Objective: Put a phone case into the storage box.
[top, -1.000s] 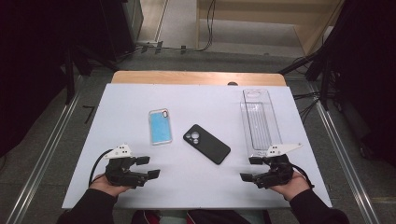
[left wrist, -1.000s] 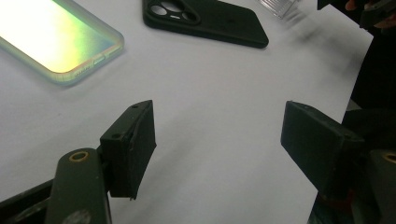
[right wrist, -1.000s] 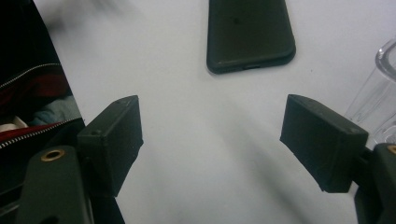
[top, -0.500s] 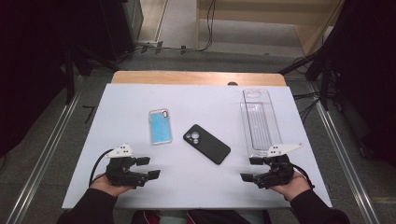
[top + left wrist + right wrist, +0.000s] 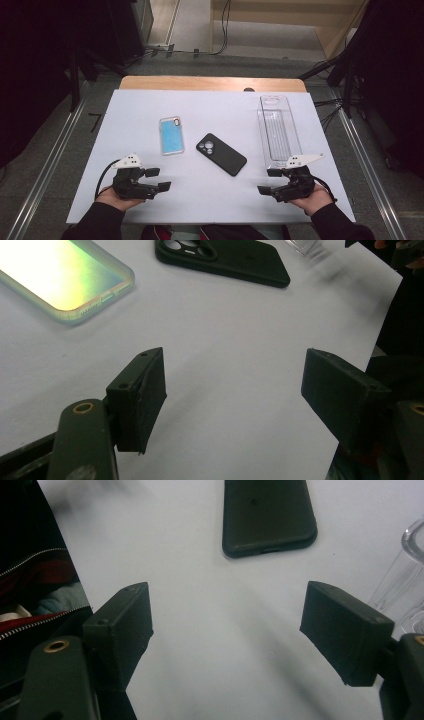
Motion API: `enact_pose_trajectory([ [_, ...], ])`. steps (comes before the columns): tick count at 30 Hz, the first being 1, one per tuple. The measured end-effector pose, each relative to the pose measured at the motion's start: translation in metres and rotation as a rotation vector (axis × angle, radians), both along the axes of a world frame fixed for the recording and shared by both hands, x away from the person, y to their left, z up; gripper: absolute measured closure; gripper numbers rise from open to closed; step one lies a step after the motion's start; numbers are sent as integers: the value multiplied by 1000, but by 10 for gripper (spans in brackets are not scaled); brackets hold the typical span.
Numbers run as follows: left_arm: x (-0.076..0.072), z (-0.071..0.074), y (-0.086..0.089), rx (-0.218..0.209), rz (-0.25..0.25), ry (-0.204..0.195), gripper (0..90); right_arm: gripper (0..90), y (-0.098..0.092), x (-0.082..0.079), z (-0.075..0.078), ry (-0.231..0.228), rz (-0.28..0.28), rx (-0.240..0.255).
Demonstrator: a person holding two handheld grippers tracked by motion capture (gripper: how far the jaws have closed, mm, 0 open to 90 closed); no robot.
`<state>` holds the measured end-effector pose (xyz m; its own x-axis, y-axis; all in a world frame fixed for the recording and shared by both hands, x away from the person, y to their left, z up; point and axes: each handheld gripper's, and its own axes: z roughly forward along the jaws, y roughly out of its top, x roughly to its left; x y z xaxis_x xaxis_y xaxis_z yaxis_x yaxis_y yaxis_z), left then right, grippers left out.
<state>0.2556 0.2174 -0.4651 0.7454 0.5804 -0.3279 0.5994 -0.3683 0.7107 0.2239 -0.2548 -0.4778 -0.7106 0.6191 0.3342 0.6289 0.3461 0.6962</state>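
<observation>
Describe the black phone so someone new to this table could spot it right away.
On the white table top, look near the middle, between the blue-backed phone case and the clear plastic tray. The black phone lies there camera-side up, askew; it is the only dark item.

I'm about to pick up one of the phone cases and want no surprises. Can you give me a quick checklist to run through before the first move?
1. Left gripper jaws apart, nothing between them: ok.
2. Right gripper jaws apart, nothing between them: ok.
3. Black phone case lies flat, camera cutout up, touching nothing: ok.
4. Blue phone case lies flat, apart from the black one: ok.
5. Clear tray stands at the right side of the white table, apart from both cases: ok; whether anything lies in it: cannot tell.
6. Free table between each gripper and the cases: ok.
</observation>
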Motion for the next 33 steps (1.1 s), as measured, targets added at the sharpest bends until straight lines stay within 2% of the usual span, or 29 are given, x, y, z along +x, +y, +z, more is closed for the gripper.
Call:
enact_pose_trajectory([
  [8, 0, 4, 0, 2, 21, -3, 266, 189, 0, 0, 0, 5, 0, -4],
  [13, 3, 8, -2, -13, 42, 0, 266, 189, 0, 0, -1, 6, -1, -2],
  [17, 11, 12, -3, -5, 70, 9, 266, 189, 0, 0, 0, 6, -1, -2],
  [21, 20, 18, -5, 10, 89, -3, 267, 189, -1, 1, -1, 6, -3, -1],
  [26, 34, 24, -9, 1, 110, 16, 291, 189, -1, 1, 0, -4, -4, -4],
  [33, 52, 25, -15, 18, 150, 24, 291, 189, 0, 1, -1, -7, -1, -5],
])
